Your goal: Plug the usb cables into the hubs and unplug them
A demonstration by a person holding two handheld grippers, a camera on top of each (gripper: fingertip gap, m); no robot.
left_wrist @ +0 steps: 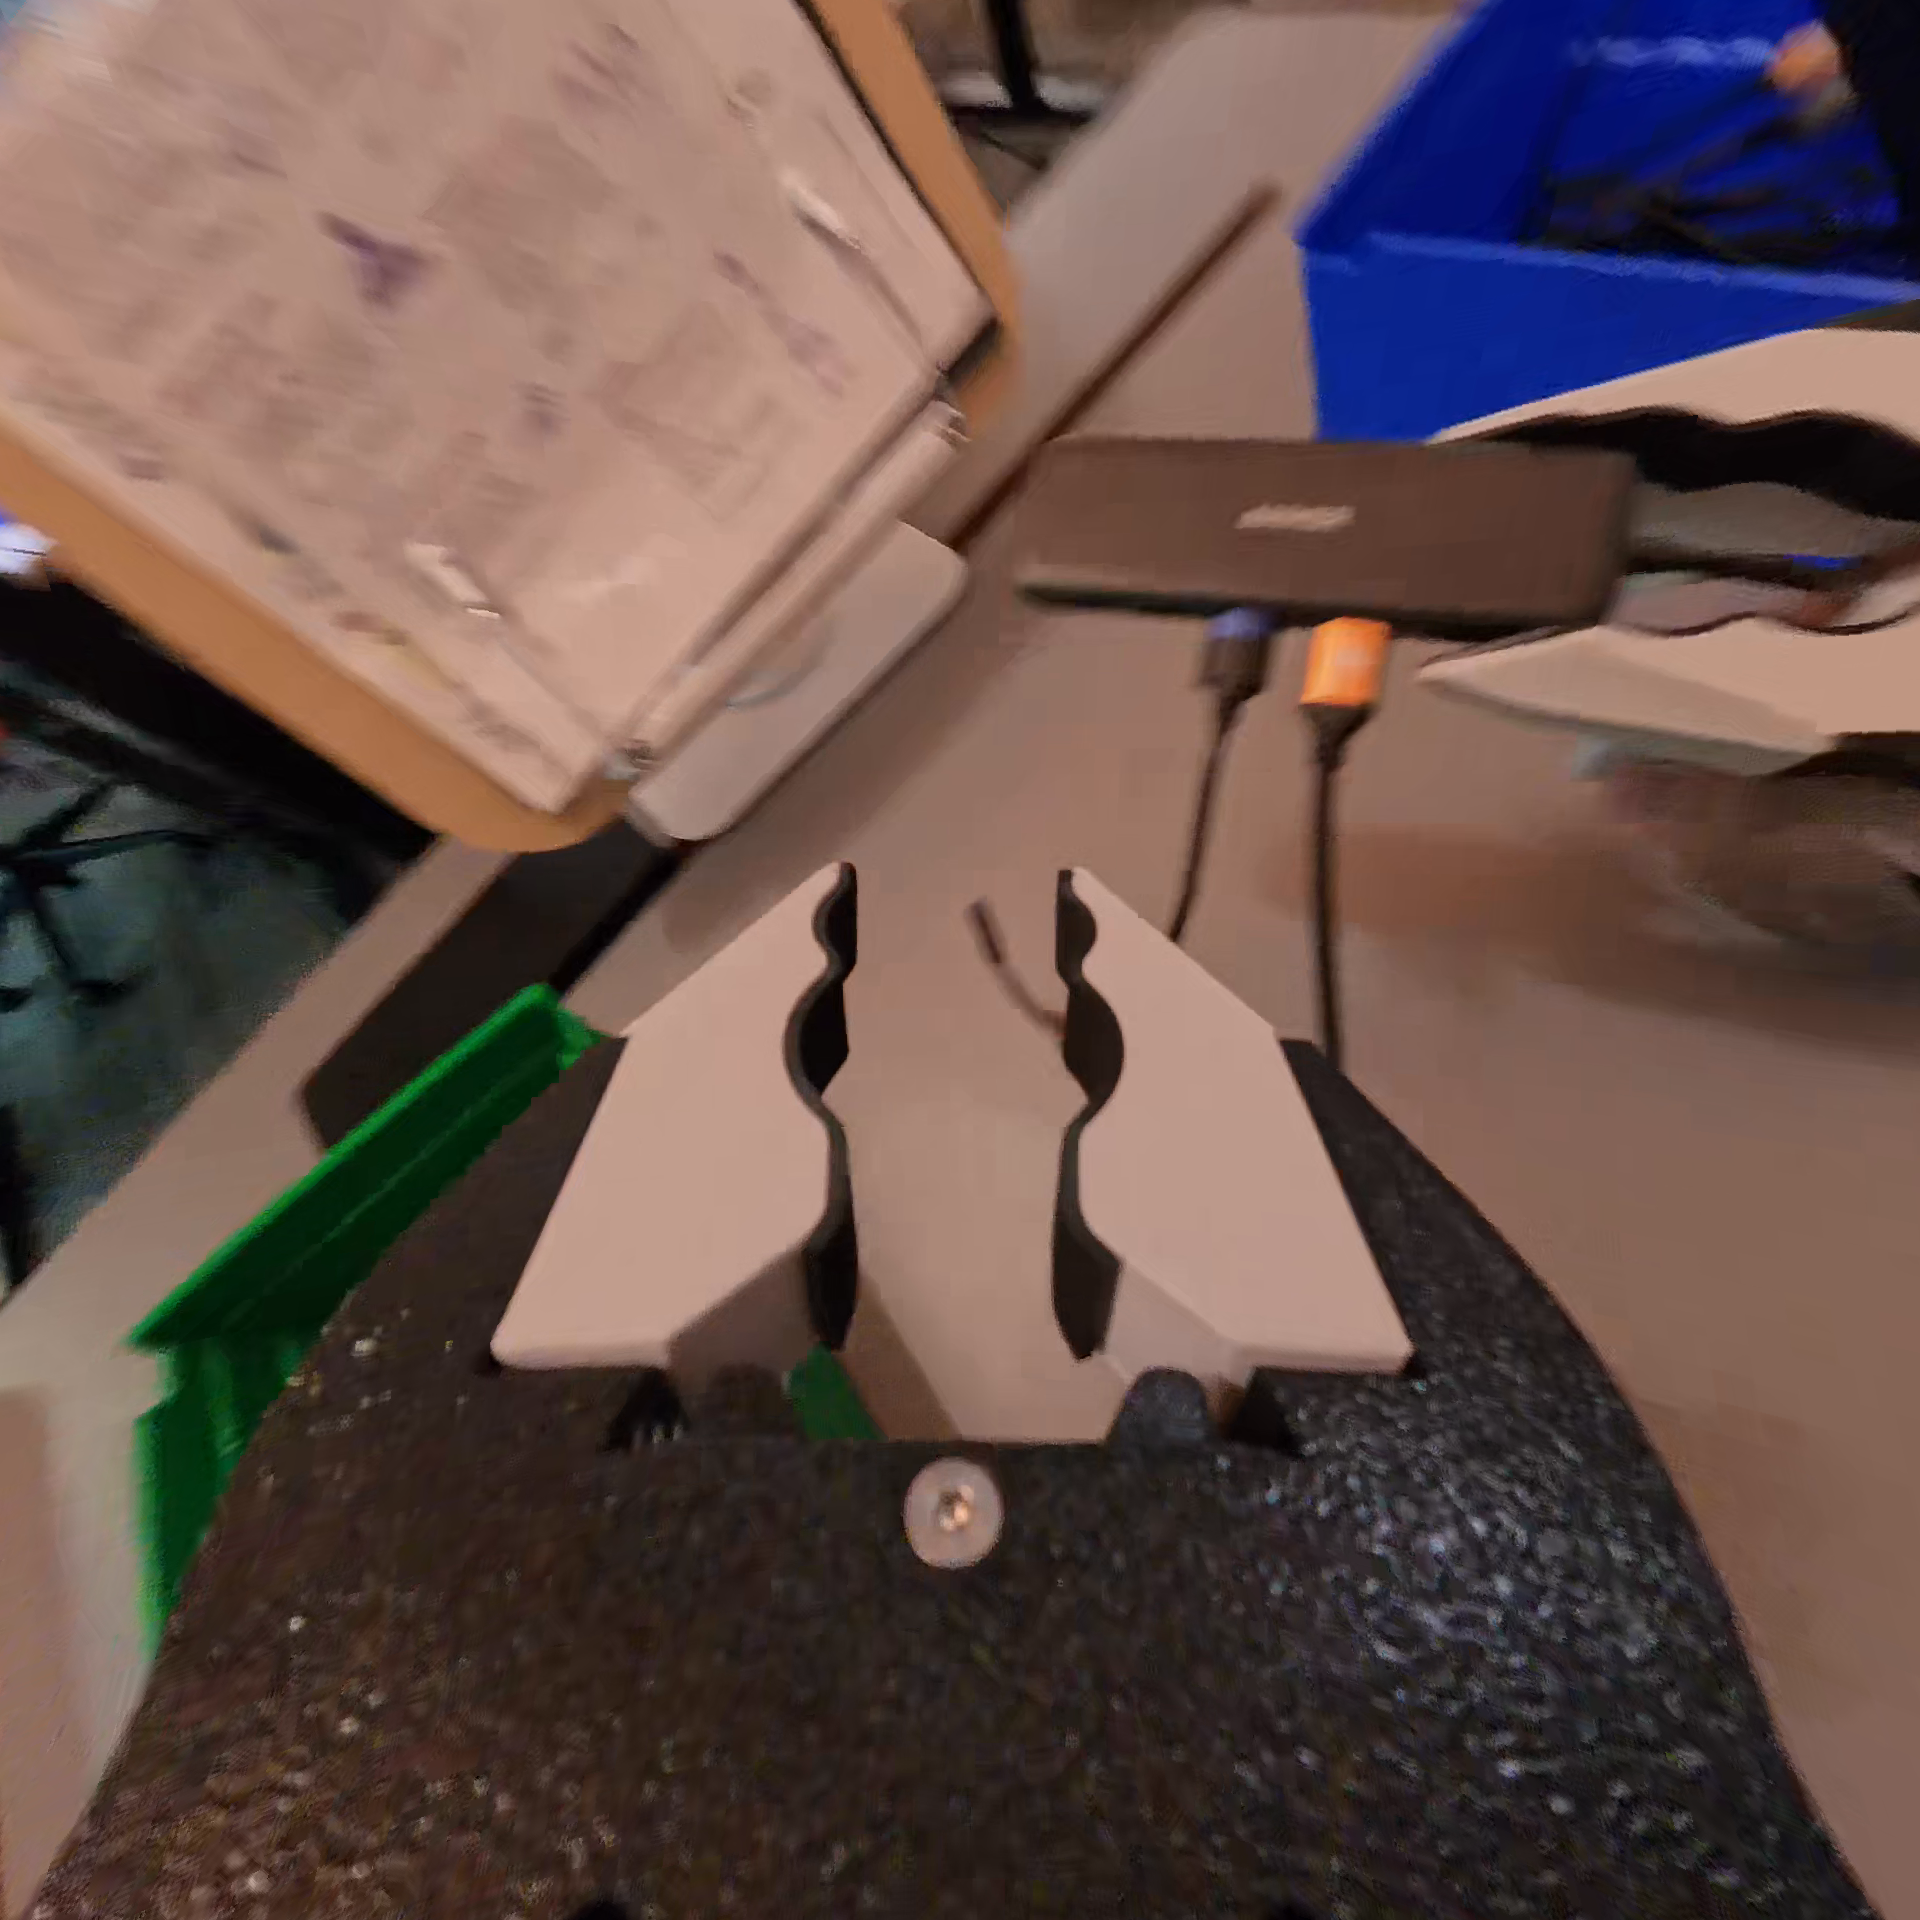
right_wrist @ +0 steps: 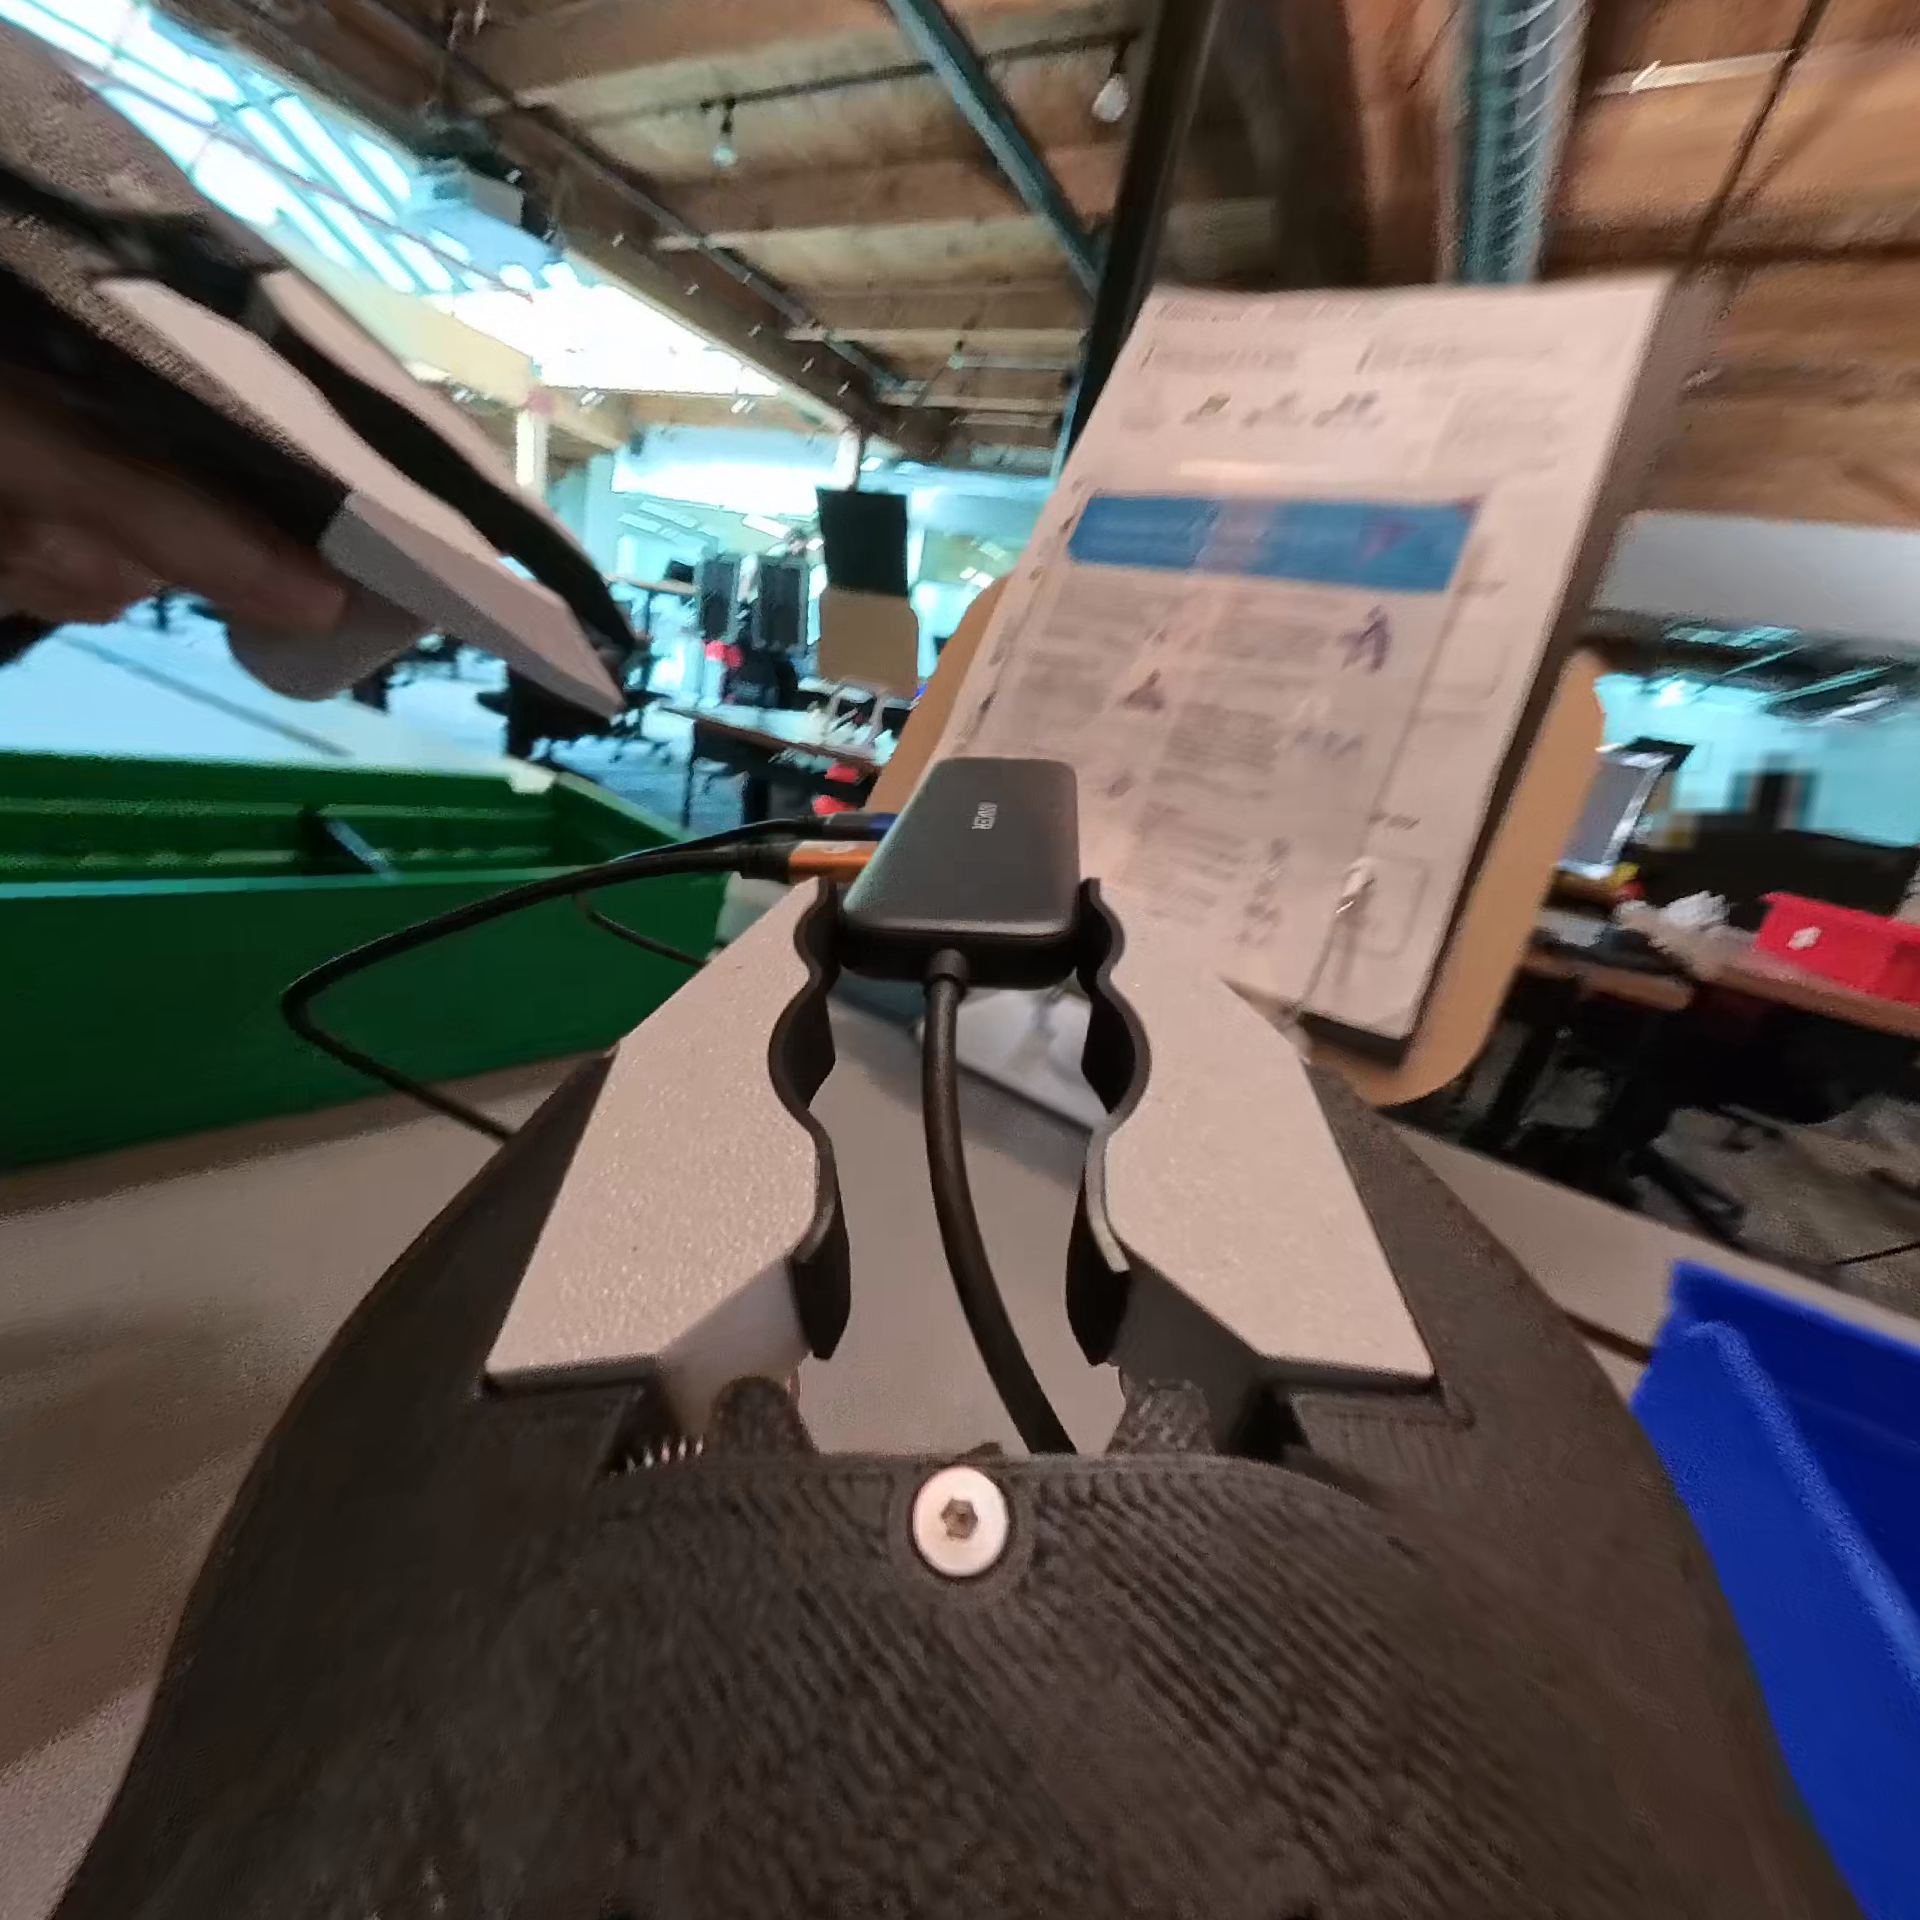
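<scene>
Left hand-held gripper (left_wrist: 956,904) hangs open and empty above the table (left_wrist: 1455,1143). Right hand-held gripper (right_wrist: 958,935) clamps the hub (right_wrist: 966,852) by its end, off the table. Two cables, a black plug (left_wrist: 1234,649) and an orange plug (left_wrist: 1343,660), sit in its side.

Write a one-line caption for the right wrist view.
Right gripper clamps a dark hub with two cables plugged in.

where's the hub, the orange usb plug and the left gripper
hub (left_wrist: 1320,525): left wrist view, middle of its dark top face
orange usb plug (left_wrist: 1345,660): left wrist view, on its orange shell below the hub's edge
left gripper (left_wrist: 956,894): left wrist view, midway between its open fingertips
</scene>
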